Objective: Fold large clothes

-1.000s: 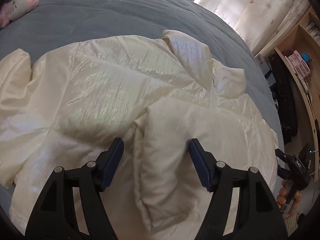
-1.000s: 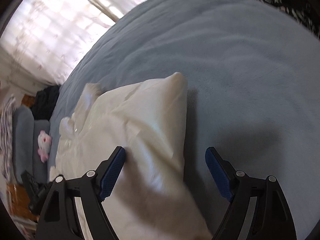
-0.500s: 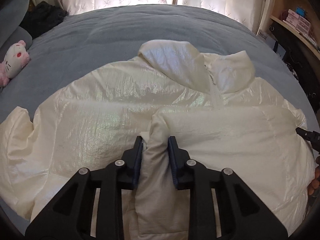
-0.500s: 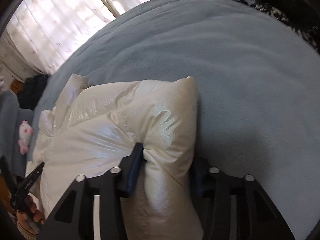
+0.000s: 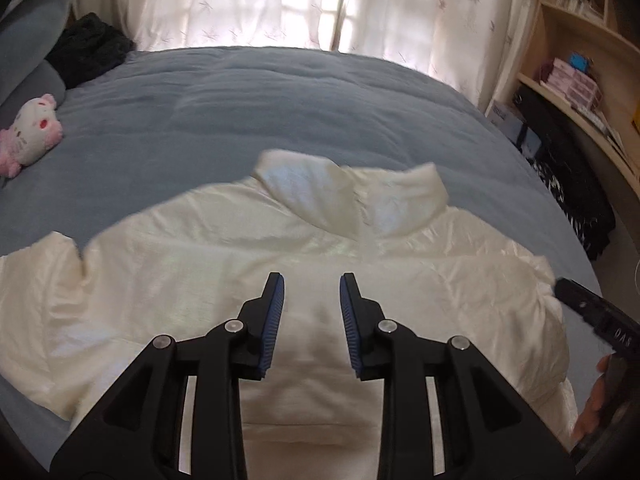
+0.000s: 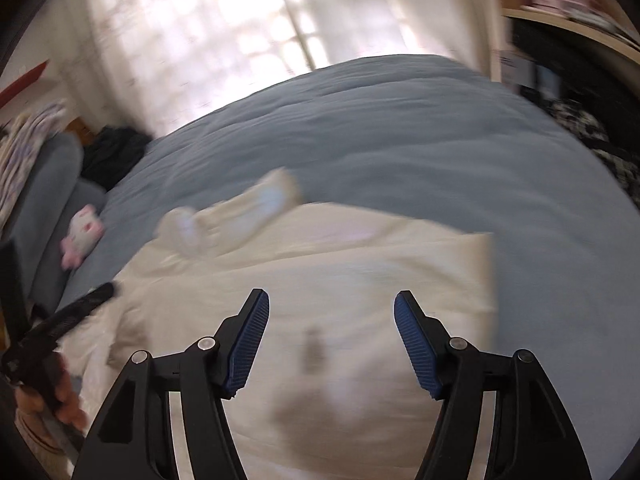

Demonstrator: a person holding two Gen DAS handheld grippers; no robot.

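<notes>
A cream puffer jacket lies spread on the blue bed, collar toward the window, one sleeve folded across its front. My left gripper is open and empty above the folded sleeve at the jacket's middle. My right gripper is open and empty above the jacket's right side; that view is blurred by motion. The right gripper's tip also shows at the right edge of the left wrist view.
A pink and white plush toy lies at the bed's left edge by a grey pillow and a dark garment. Curtains hang behind the bed. Wooden shelves with boxes stand on the right.
Both grippers, shut on the folded sleeve half a second ago, have let go, opened and lifted back. The sleeve now lies flat across the jacket's front.
</notes>
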